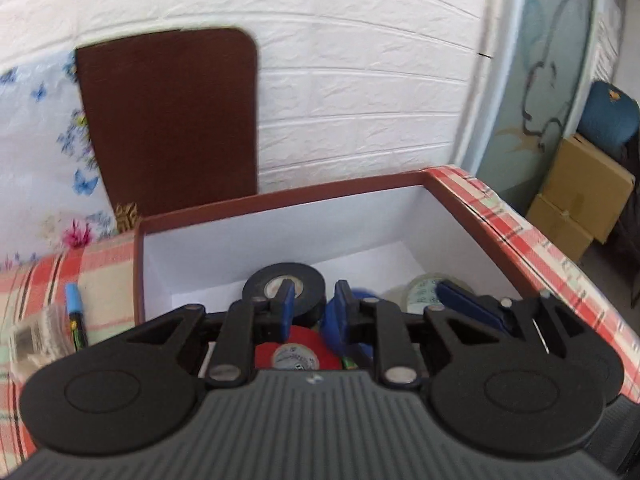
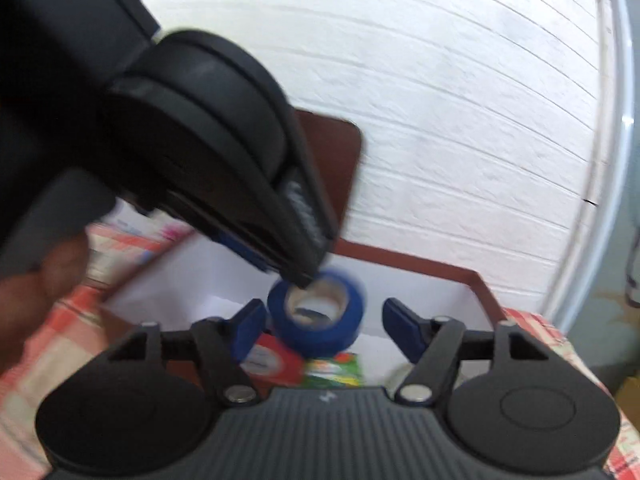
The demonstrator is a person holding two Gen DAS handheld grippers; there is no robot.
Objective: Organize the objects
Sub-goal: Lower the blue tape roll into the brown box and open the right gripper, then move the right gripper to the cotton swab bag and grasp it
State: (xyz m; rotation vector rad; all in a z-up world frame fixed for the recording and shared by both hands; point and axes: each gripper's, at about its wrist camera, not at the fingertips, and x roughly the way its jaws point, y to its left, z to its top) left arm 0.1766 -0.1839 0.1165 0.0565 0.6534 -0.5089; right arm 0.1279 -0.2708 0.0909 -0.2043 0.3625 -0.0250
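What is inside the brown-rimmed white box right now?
A black tape roll, a red tape roll, a clear one, and a green packet. The left gripper hides the rest of the floor.

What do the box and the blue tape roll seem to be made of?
Box: probably cardboard, with thin straight walls, a matte brown rim and a white paper-like lining. Blue tape roll: likely vinyl electrical tape, smooth and slightly glossy, on a pale cardboard-looking core.

Both wrist cams close above box (image 1: 280, 216) (shared).

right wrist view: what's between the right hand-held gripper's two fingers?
The blue tape roll, pinched by the left hand-held gripper over the box. Right hand-held gripper is open.
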